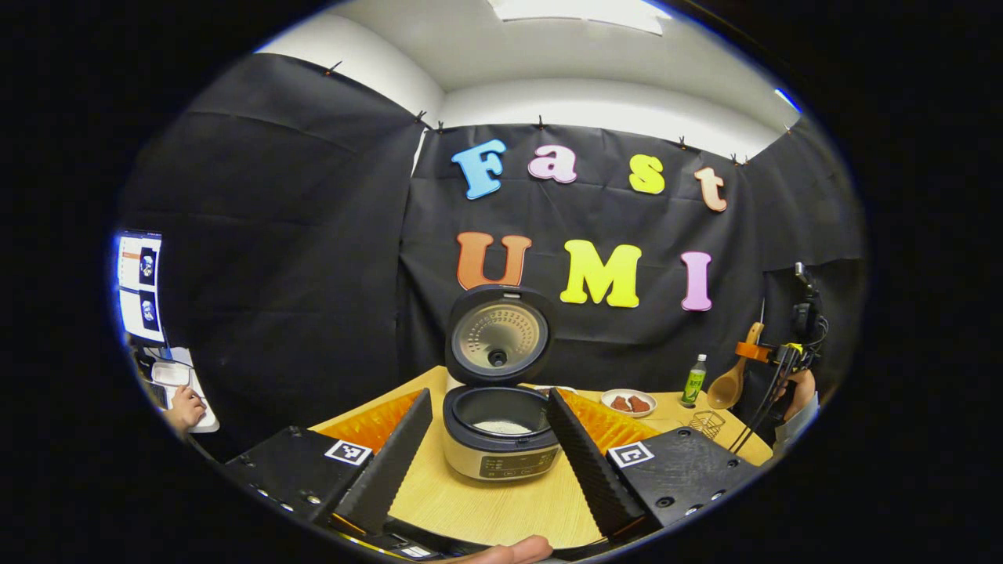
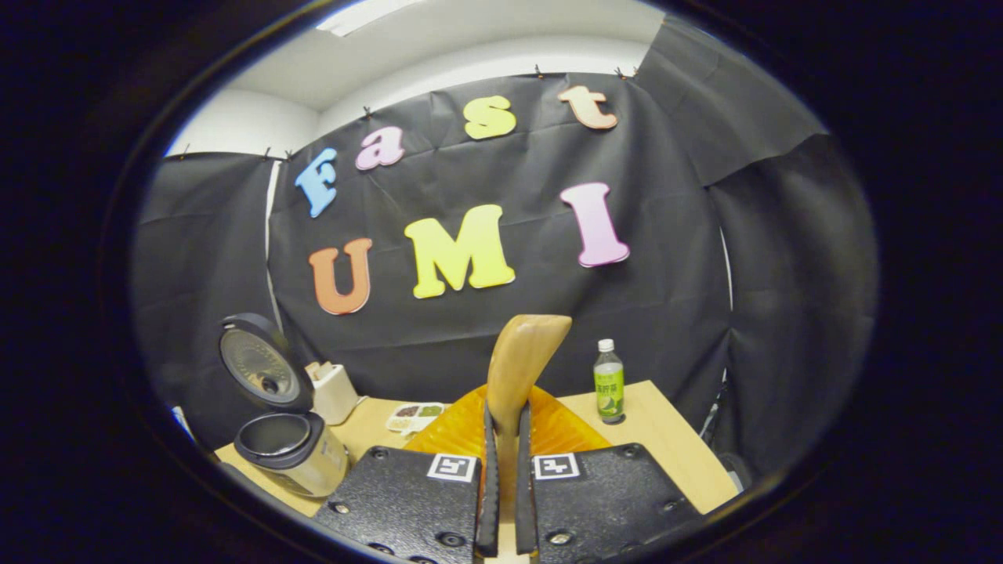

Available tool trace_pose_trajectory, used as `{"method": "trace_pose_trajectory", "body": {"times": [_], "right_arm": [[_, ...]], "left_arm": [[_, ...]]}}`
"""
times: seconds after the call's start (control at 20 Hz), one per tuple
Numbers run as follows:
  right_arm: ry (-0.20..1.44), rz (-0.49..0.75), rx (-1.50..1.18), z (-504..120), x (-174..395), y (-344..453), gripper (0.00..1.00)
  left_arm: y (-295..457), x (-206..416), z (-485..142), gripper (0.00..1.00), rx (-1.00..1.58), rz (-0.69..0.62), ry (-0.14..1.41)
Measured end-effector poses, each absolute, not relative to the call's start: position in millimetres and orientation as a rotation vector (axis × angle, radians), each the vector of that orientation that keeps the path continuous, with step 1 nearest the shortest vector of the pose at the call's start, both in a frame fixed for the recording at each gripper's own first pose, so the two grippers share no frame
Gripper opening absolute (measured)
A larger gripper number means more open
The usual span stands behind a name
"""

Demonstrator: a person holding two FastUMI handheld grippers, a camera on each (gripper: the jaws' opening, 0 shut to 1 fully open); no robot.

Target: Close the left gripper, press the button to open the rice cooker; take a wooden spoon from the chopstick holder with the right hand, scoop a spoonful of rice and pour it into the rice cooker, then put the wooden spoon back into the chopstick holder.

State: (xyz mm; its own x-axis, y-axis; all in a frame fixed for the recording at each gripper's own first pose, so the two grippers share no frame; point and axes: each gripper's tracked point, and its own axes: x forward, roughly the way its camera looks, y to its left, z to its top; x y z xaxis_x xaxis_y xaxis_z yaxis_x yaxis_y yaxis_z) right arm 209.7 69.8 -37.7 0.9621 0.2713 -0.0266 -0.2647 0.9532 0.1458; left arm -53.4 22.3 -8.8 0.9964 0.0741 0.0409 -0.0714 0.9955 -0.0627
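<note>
Between right gripper (image 2: 501,439) jaws, wooden spoon (image 2: 519,368) upright, bowl topmost

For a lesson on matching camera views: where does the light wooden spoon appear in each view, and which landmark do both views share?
Left gripper view: the light wooden spoon is at far right, bowl down, held by the right gripper.
Right gripper view: the spoon rises at bottom centre between the gripper's own fingers.
Shared landmark: the green drink bottle.

Black cloth (image 1: 313,235) lined the booth walls, clipped beneath a white ceiling (image 1: 564,63) with a lit panel (image 1: 580,9). A light wooden counter (image 1: 486,501) occupied the foreground.
</note>
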Motion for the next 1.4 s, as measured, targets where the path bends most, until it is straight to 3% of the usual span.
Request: {"method": "trace_pose_trajectory", "body": {"times": [0.45, 0.95, 1.05, 1.2, 1.4], "right_arm": [[0.135, 0.330, 0.021, -126, 204, 172, 0.10], [0.123, 0.136, -0.174, -194, 222, 169, 0.08], [0.132, 0.171, -0.160, -199, 214, 184, 0.08], [0.225, 0.321, -0.021, -214, 197, 227, 0.08], [0.268, 0.347, 0.096, -212, 196, 231, 0.08]], "left_arm": [[17, -59, -6, 0.94, -0.004, 0.030, -0.068], [22, -58, -23, 0.94, 0.006, 0.034, -0.043], [23, -63, -26, 0.94, 0.004, 0.029, -0.041], [23, -60, -26, 0.94, 0.005, 0.027, -0.035], [29, -59, -28, 0.94, 0.008, 0.045, -0.026]]}}
